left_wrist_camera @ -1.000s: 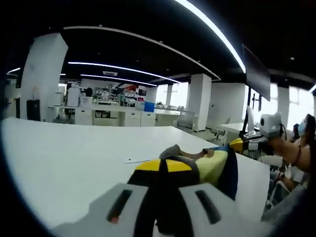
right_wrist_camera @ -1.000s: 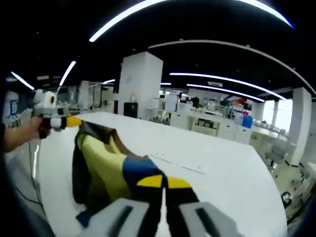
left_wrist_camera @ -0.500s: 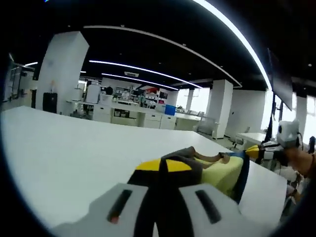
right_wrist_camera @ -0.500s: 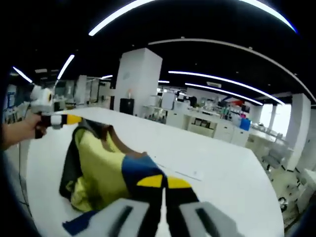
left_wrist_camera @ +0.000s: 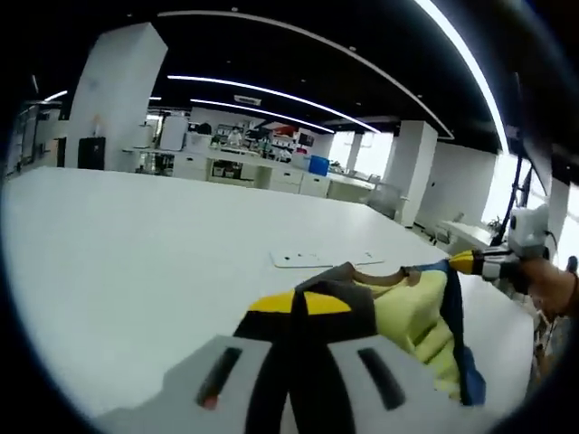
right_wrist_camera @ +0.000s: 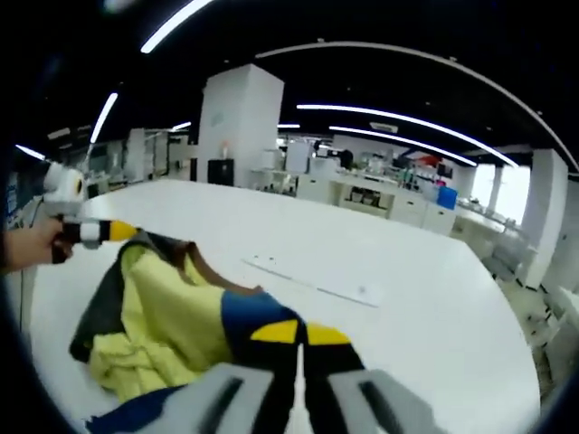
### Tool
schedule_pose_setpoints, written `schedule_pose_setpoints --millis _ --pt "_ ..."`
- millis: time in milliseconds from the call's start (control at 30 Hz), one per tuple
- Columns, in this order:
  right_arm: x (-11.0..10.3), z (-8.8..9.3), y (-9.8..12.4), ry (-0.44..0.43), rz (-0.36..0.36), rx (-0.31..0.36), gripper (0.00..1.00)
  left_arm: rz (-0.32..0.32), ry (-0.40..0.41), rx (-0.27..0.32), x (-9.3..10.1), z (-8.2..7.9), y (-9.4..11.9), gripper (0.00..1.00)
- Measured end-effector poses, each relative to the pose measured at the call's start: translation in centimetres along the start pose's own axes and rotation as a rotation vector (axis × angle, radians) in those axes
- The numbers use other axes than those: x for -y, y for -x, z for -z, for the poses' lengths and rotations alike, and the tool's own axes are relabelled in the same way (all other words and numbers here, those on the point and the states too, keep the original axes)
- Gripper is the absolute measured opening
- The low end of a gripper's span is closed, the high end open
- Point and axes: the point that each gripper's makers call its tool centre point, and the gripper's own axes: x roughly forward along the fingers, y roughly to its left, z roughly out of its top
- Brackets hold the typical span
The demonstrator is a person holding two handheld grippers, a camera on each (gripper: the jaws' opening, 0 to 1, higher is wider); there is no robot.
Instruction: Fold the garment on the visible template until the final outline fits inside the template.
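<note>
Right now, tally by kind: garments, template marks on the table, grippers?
Garment (yellow, blue and dark panels): 1, held between both grippers
Template strip on the table: 1, faint outline, apart from the garment
Grippers: 2, left gripper and right gripper, each with jaws closed on fabric
Total: 4

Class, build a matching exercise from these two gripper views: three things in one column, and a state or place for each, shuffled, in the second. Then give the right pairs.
Things:
1. garment
2. left gripper
3. template

States or places:
A. flat white strip on the table
B. yellow, blue and dark, stretched between the two grippers
C. fingers shut on cloth

Pairs: 1-B, 2-C, 3-A
</note>
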Motion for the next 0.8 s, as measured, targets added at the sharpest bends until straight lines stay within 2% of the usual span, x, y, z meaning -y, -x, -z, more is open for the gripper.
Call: schedule_pose_setpoints --millis 67,133,167,333,433,533,700,800 --pt "0.2 1.0 -1.3 0.024 -0.003 -0.05 0.0 0.002 0.015 -0.02 -0.2 0.8 -0.5 0.0" --pt "0.0 1.2 -1.9 0.028 -0.008 -0.057 0.0 0.015 0.076 -0.026 -0.4 1.3 -1.3 0.0" --pt "-0.5 1.5 -1.9 0.03 -0.013 -0.059 0.0 0.011 0.067 -0.031 -0.6 1.5 -1.6 0.0" --pt "-0.8 3.2 -3.8 0.029 -0.029 -0.115 0.0 -0.04 -0.072 -0.14 -1.4 4.6 -2.5 0.0" --pt "-0.7 4.6 -5.2 0.01 -0.018 -0.147 0.0 -0.059 -0.06 -0.156 -2.3 5.6 -3.1 0.0" --pt "-1.0 5.5 -5.2 0.015 -0.013 -0.168 0.0 -0.075 -0.056 -0.156 -2.7 5.8 -3.2 0.0" --pt "-1.1 7.6 -5.7 -0.028 -0.031 -0.223 0.0 -0.076 -0.045 -0.172 -3.2 6.5 -3.5 0.0" --pt "-1.4 7.8 -5.5 -0.029 -0.039 -0.229 0.0 -0.088 -0.025 -0.196 -3.8 7.3 -3.5 0.0"
